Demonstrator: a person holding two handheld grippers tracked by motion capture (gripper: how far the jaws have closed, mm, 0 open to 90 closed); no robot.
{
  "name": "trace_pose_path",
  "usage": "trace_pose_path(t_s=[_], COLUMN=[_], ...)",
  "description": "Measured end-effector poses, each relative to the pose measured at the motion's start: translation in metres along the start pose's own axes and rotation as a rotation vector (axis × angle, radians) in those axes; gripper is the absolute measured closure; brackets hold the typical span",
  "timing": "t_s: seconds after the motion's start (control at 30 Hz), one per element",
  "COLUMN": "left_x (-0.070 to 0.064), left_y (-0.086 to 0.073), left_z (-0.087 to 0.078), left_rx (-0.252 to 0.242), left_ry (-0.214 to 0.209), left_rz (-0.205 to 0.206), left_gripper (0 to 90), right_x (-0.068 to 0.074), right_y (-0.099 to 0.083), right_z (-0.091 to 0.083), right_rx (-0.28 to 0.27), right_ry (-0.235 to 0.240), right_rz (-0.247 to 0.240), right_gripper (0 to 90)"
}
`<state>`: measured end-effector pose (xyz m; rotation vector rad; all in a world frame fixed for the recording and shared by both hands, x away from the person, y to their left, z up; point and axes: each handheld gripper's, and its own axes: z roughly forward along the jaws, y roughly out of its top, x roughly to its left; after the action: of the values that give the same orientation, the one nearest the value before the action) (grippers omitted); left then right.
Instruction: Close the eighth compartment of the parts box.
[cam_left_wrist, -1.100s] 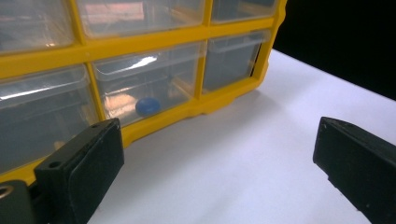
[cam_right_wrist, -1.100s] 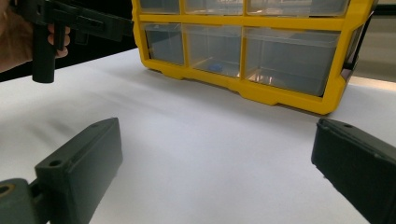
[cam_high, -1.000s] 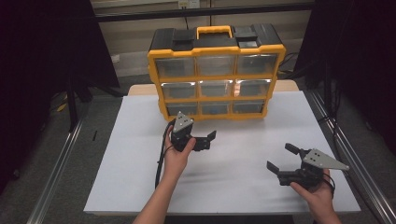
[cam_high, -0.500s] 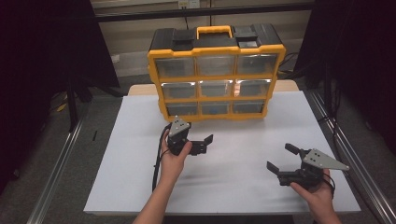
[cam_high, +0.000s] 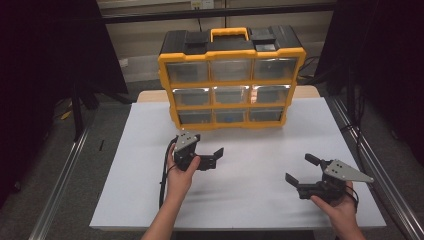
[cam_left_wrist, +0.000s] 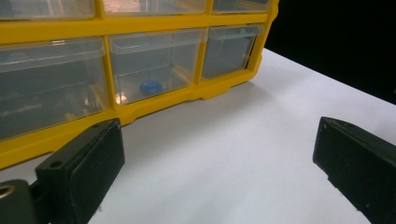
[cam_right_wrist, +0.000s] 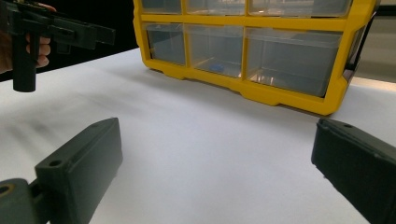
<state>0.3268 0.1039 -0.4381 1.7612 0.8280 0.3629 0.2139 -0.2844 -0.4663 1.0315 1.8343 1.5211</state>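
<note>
With both tongs spread wide, yellow drawer cabinet (cam_high: 231, 80) just beyond left tongs (cam_high: 202, 159).

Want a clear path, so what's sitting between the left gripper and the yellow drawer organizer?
Nothing: in the high view only bare white tabletop separates the open left gripper from the yellow drawer organizer; the left gripper view agrees.

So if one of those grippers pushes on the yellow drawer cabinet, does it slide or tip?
The drawer cabinet stands tall on a narrow base, so a high push would probably tip it backward; a low push likelier slides it on the smooth white table. Its clear drawers look mostly empty, one blue piece inside, so it is probably light.
</note>
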Motion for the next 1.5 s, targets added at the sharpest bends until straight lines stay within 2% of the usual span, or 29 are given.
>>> trace_pose_path(t_s=[0.1, 0.13, 0.17, 0.2, 0.27, 0.4, 0.47, 0.5, 0.53, 0.63, 0.73, 0.87, 0.9, 0.93, 1.0, 1.03, 1.1, 1.23, 1.3, 1.4, 1.43, 1.47, 1.5], left_x=[0.001, -0.001, 0.002, 0.002, 0.002, 0.002, 0.001, 0.001, 0.002, 0.004, 0.004, 0.006, 0.006, 0.008, 0.008, 0.009, 0.007, 0.011, 0.011, 0.013, 0.013, 0.013, 0.015], left_y=[-0.001, -0.002, -0.002, -0.002, -0.004, -0.006, -0.006, -0.007, -0.007, -0.008, -0.009, -0.011, -0.011, -0.012, -0.013, -0.013, -0.014, -0.017, -0.018, -0.02, -0.02, -0.021, -0.021], left_z=[-0.003, -0.003, -0.005, -0.006, -0.008, -0.012, -0.015, -0.015, -0.017, -0.022, -0.026, -0.03, -0.031, -0.032, -0.034, -0.034, -0.037, -0.043, -0.045, -0.05, -0.051, -0.052, -0.054], left_rx=[-0.006, -0.019, -0.013, -0.013, -0.023, -0.041, -0.041, -0.05, -0.044, -0.047, -0.05, -0.058, -0.064, -0.064, -0.06, -0.066, -0.066, -0.065, -0.07, -0.065, -0.071, -0.069, -0.072], left_ry=[0.003, 0.027, -0.009, 0.006, 0.009, -0.01, 0.027, 0.018, 0.002, -0.003, 0.01, 0.006, 0.027, -0.012, 0.003, -0.019, 0.02, 0.005, 0.029, 0.01, 0.03, 0.029, 0.004], left_rz=[0.001, -0.007, -0.002, 0.0, -0.013, -0.024, -0.017, -0.027, -0.023, -0.017, -0.014, -0.016, -0.015, -0.01, -0.008, 0.004, 0.001, 0.012, 0.011, 0.024, 0.022, 0.028, 0.035], left_gripper=[2.3, 2.3, 2.3, 2.3, 2.3, 2.3, 2.3, 2.3, 2.3, 2.3, 2.3, 2.3, 2.3, 2.3, 2.3, 2.2, 2.2, 2.2, 2.2, 2.2, 2.2, 2.2, 2.2], right_x=[0.0, 0.0, 0.0, 0.0, 0.0, 0.001, 0.001, 0.001, 0.001, 0.001, 0.001, 0.001, 0.001, 0.001, 0.002, 0.002, 0.002, 0.003, 0.003, 0.004, 0.004, 0.004, 0.004], right_y=[0.0, 0.0, 0.0, 0.0, 0.0, 0.0, 0.0, 0.0, 0.0, 0.001, 0.001, 0.001, 0.001, 0.001, 0.001, 0.001, 0.001, 0.001, 0.001, 0.002, 0.002, 0.002, 0.002], right_z=[0.0, 0.0, 0.0, 0.0, 0.0, 0.0, 0.0, 0.0, 0.0, 0.0, 0.001, 0.001, 0.001, 0.001, 0.001, 0.001, 0.001, 0.001, 0.001, 0.001, 0.0, 0.0, 0.0], right_rx=[0.0, 0.0, 0.0, 0.001, 0.004, 0.003, 0.004, 0.002, 0.003, -0.001, -0.002, 0.003, 0.003, 0.003, 0.004, 0.004, 0.002, 0.003, 0.001, -0.002, 0.0, 0.0, 0.001], right_ry=[-0.003, -0.003, -0.003, -0.002, 0.001, 0.003, 0.0, -0.001, -0.006, -0.005, -0.003, -0.003, -0.004, -0.004, -0.004, -0.004, -0.002, -0.002, 0.001, 0.002, 0.002, -0.002, -0.003], right_rz=[0.001, 0.001, 0.002, 0.001, 0.001, -0.001, 0.0, 0.0, 0.0, -0.004, -0.009, -0.007, -0.008, -0.008, -0.008, -0.009, -0.008, -0.015, -0.021, -0.025, -0.023, -0.027, -0.028], right_gripper=[1.6, 1.6, 1.6, 1.6, 1.6, 1.6, 1.6, 1.6, 1.6, 1.6, 1.6, 1.6, 1.6, 1.6, 1.6, 1.6, 1.6, 1.6, 1.6, 1.6, 1.6, 1.6, 1.6])
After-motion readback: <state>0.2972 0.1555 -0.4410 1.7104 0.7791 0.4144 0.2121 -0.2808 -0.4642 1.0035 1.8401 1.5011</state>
